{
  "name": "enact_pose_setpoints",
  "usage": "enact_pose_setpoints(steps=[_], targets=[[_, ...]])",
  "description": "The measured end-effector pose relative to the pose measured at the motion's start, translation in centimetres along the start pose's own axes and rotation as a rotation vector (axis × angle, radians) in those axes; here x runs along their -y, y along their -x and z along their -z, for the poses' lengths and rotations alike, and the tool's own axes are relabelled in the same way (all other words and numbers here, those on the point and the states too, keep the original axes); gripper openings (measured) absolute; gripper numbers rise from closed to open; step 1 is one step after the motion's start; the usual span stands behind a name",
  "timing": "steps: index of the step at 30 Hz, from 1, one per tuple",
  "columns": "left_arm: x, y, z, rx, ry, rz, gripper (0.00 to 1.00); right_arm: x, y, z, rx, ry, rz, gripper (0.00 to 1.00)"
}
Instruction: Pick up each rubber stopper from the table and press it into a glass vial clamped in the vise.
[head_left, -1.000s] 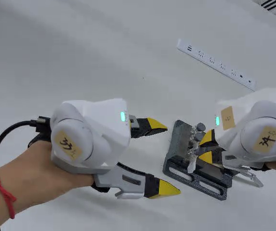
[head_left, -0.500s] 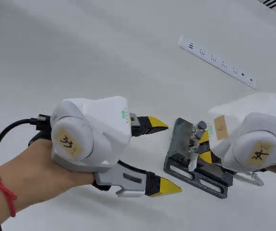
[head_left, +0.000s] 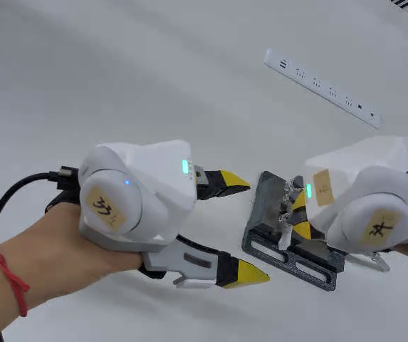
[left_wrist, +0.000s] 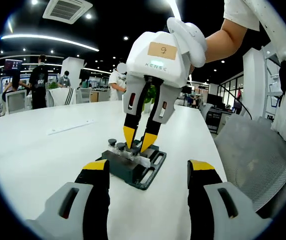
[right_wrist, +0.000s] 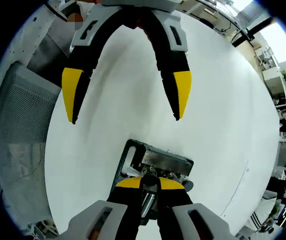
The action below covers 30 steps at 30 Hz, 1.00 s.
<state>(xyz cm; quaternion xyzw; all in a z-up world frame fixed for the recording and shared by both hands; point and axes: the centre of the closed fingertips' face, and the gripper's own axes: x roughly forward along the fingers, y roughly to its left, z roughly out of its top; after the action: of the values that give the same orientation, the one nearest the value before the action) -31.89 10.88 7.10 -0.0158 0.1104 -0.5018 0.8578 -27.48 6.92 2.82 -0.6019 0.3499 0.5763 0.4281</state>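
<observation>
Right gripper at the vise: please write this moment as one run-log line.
left gripper: open, empty, short of vise | right gripper: shut on rubber stopper over clamped vials

Glass vials [left_wrist: 115, 148], dark stoppers [left_wrist: 112, 142] — upright in vise [left_wrist: 143, 173].

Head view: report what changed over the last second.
The right hand-held gripper slid left over the vise, now covering the stoppered vials; whether it grips one is unclear. The left hand-held gripper stayed open beside the vise, which did not move.
</observation>
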Motion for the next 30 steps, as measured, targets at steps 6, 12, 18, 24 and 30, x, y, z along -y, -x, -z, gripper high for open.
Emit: enact_pose_setpoints(steps=[6,12,18,24,30], targets=[[-0.11,-0.09,0.0,0.0,0.003,-0.001,0.6,0.22,0.0,0.04,0.076,-0.142,-0.061,0.05],[0.02,-0.38,-0.19,0.003,-0.001,0.007,0.59,0.4,-0.06,0.19,0.132,-0.237,-0.09,0.05],[0.11,-0.45,-0.12,0.001,-0.001,0.011,0.58,0.36,-0.13,0.14,0.173,-0.294,-0.103,0.04],[0.44,-0.67,-0.04,-0.011,-0.004,0.023,0.58,0.37,-0.15,0.21,0.208,-0.342,-0.098,0.04],[0.48,-0.96,-0.25,-0.017,-0.01,0.03,0.57,0.36,-0.17,0.28,0.232,-0.36,-0.088,0.04]])
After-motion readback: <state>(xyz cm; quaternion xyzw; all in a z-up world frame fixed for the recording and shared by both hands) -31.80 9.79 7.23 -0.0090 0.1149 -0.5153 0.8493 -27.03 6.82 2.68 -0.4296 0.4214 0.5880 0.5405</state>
